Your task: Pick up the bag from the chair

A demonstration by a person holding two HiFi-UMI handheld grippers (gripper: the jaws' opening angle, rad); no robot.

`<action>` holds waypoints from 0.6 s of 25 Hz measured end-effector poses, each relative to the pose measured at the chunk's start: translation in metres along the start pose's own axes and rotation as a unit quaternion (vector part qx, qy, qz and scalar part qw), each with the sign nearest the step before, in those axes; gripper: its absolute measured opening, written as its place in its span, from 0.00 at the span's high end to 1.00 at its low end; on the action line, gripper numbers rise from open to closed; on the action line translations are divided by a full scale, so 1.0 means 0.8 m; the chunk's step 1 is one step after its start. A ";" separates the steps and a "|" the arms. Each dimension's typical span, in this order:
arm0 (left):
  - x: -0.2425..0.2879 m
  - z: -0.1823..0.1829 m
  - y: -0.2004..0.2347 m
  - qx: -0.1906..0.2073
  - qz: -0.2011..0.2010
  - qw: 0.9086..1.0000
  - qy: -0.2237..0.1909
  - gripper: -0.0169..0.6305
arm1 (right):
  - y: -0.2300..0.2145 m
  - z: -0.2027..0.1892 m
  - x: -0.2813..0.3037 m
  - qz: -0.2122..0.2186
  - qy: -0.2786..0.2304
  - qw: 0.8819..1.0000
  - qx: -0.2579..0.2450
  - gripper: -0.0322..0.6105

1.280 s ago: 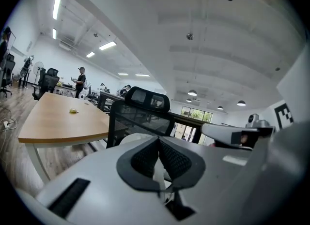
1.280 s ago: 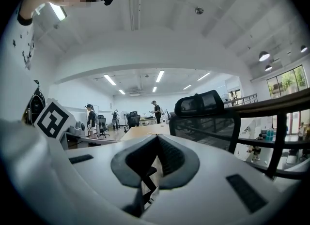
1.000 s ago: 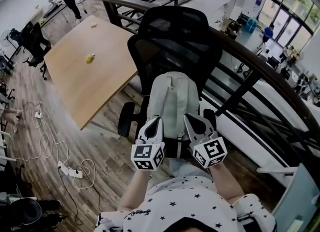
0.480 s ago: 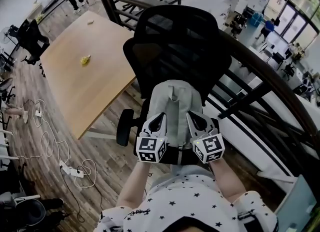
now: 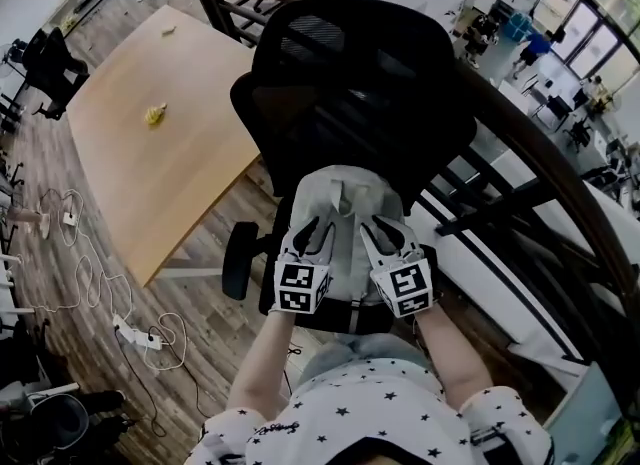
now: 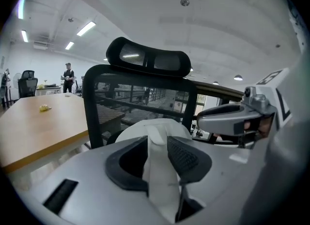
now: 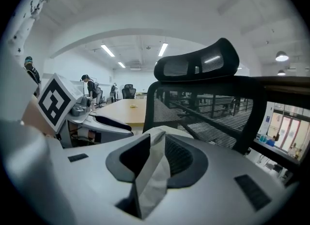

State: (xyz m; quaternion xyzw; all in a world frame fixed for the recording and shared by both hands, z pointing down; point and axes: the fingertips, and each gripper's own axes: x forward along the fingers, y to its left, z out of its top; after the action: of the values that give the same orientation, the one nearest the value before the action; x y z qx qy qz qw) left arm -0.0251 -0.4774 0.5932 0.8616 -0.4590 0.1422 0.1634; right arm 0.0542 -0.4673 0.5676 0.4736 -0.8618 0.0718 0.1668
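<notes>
A light grey bag leans against the back of a black mesh office chair. Both grippers lie side by side on the bag's front. In the left gripper view, a white strap runs up through my left gripper and fills the gap between its pads. My right gripper has a folded strap between its pads in the same way. Both pairs of jaws have just been opening, with the straps still touching the pads. In the head view the left gripper and right gripper cover the bag's middle.
A wooden table with a small yellow object stands left of the chair. Cables and a power strip lie on the wood floor. A dark railing runs behind and right of the chair. A person stands far off.
Both grippers have moved forward and down, from the bag's lower end to its middle. The chair back now looms closer and larger.
</notes>
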 end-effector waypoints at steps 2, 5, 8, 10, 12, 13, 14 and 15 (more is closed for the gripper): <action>0.015 -0.011 0.007 0.014 0.001 1.000 0.013 0.76 | -0.004 -0.009 0.014 0.001 0.012 1.000 -0.007 0.79; 0.034 -0.030 0.019 0.043 0.006 0.998 0.036 0.68 | -0.010 -0.024 0.031 -0.002 0.031 0.999 -0.018 0.75; 0.049 -0.041 0.026 0.054 0.012 0.997 0.047 0.66 | -0.018 -0.038 0.046 -0.013 0.044 0.998 -0.041 0.72; 0.058 -0.042 0.030 0.058 0.016 0.997 0.045 0.66 | -0.024 -0.047 0.055 -0.024 0.051 0.997 -0.057 0.71; 0.067 -0.040 0.032 0.067 0.019 0.997 0.037 0.66 | -0.030 -0.053 0.062 -0.035 0.056 0.996 -0.067 0.71; 0.071 -0.040 0.033 0.072 0.019 0.997 0.034 0.66 | -0.032 -0.055 0.064 -0.039 0.058 0.995 -0.070 0.71; 0.075 -0.042 0.033 0.074 0.019 0.996 0.036 0.66 | -0.034 -0.057 0.066 -0.041 0.062 0.995 -0.073 0.71; 0.079 -0.045 0.033 0.073 0.018 0.996 0.039 0.66 | -0.036 -0.060 0.068 -0.043 0.067 0.994 -0.075 0.71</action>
State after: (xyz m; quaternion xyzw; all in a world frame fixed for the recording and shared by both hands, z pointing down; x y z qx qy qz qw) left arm -0.0172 -0.5235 0.6546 0.8568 -0.4558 0.2117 0.1152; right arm 0.0624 -0.5124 0.6306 0.4905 -0.8303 0.0313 0.2627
